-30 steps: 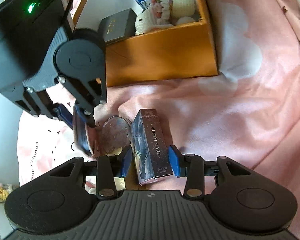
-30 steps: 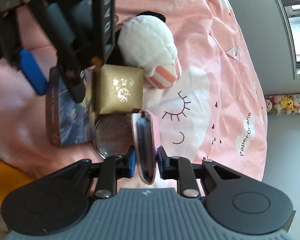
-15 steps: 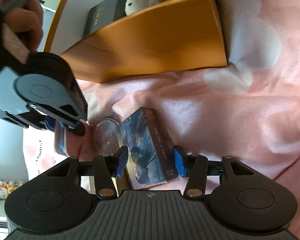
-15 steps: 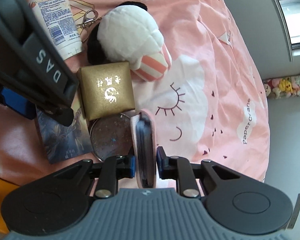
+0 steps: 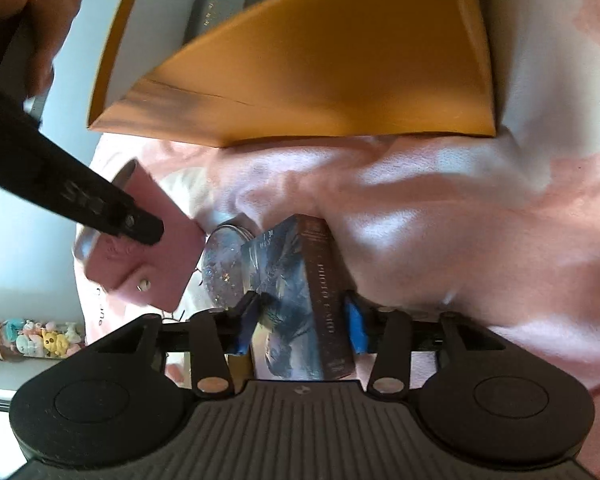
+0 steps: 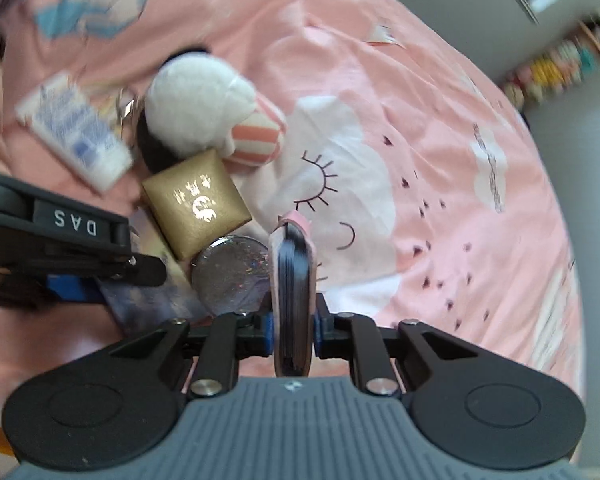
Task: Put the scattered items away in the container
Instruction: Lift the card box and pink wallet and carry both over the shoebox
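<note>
My left gripper (image 5: 302, 322) is shut on a dark blue photo card box (image 5: 300, 300), tilted and lifted off the pink bedsheet. My right gripper (image 6: 293, 328) is shut on a pink card wallet (image 6: 292, 296), held on edge; it also shows in the left wrist view (image 5: 140, 248). The orange container (image 5: 320, 72) stands beyond the left gripper, with a dark box (image 5: 216, 4) inside. A round glittery disc (image 6: 232, 276), a gold box (image 6: 196, 204), a white plush (image 6: 204, 116) and a white tube (image 6: 76, 132) lie on the sheet.
The pink bedsheet (image 6: 440, 168) with cloud prints spreads right of the items. A row of small toys (image 5: 32, 338) sits by the wall. A hand (image 5: 28, 8) holds the right gripper's handle at top left of the left wrist view.
Both grippers have lifted their items off the sheet. The photo card box has tipped up and come closer to the orange container. The wallet has risen above the disc.
</note>
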Available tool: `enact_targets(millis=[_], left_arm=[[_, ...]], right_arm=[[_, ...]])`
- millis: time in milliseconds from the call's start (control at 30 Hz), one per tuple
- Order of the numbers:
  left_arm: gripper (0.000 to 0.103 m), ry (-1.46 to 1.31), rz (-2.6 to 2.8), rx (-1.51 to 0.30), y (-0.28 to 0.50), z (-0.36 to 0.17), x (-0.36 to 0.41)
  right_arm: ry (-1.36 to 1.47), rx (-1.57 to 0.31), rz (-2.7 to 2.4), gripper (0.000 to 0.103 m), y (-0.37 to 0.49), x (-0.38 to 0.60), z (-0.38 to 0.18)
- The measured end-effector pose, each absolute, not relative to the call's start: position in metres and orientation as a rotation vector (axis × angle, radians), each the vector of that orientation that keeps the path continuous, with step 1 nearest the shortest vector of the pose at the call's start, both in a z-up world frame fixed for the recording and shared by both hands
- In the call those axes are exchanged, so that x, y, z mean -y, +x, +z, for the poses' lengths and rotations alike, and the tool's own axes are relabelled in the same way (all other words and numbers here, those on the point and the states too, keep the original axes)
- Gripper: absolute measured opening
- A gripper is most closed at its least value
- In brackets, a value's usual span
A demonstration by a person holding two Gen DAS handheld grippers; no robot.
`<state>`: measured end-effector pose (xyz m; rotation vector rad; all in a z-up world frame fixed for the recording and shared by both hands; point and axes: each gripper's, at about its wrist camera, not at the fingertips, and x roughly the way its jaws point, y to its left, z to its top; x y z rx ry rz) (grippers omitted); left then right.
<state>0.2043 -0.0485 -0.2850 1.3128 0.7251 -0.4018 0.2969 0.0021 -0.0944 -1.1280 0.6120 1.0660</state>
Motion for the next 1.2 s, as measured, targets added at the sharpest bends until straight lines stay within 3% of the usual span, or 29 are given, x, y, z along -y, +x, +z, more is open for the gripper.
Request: enact_targets(millis=[133, 300, 567, 633, 733, 833, 1200], left_arm=[[0.044, 1.317, -0.364, -0.682, 0.194, -0.261, 0.038], [0.054, 1.380, -0.313, -0.645, 0.186, -0.244, 0.036], [0.053, 1.487, -0.271, -0.651, 0.189, -0.252, 0.038], [0.040, 1.498, -0.271, -0.653, 0.179, -0.248, 0.037], [0.031, 1.471, -0.263, -0.645, 0.171, -0.237, 0.035], [0.027, 1.377, -0.261, -0.671, 0.174, -0.221, 0.031], [0.026, 0.771, -0.265, -0.913, 0.198, -0.133, -0.001]], right_arm=[[-0.947, -0.664, 1.038, 0.019, 0.293, 0.020, -0.073], [-0.687, -0.694, 0.963, 0.019, 0.285, 0.059, -0.043], [-0.443, -0.684, 0.867, 0.019, 0.260, 0.131, -0.002], [-0.433, -0.681, 0.830, 0.019, 0.253, 0.143, 0.001], [-0.342, -0.703, 0.791, 0.019, 0.252, 0.168, 0.004], [-0.242, -0.744, 0.731, 0.019, 0.260, 0.194, 0.004], [0.094, -0.987, 0.585, 0.019, 0.301, 0.252, -0.034]])
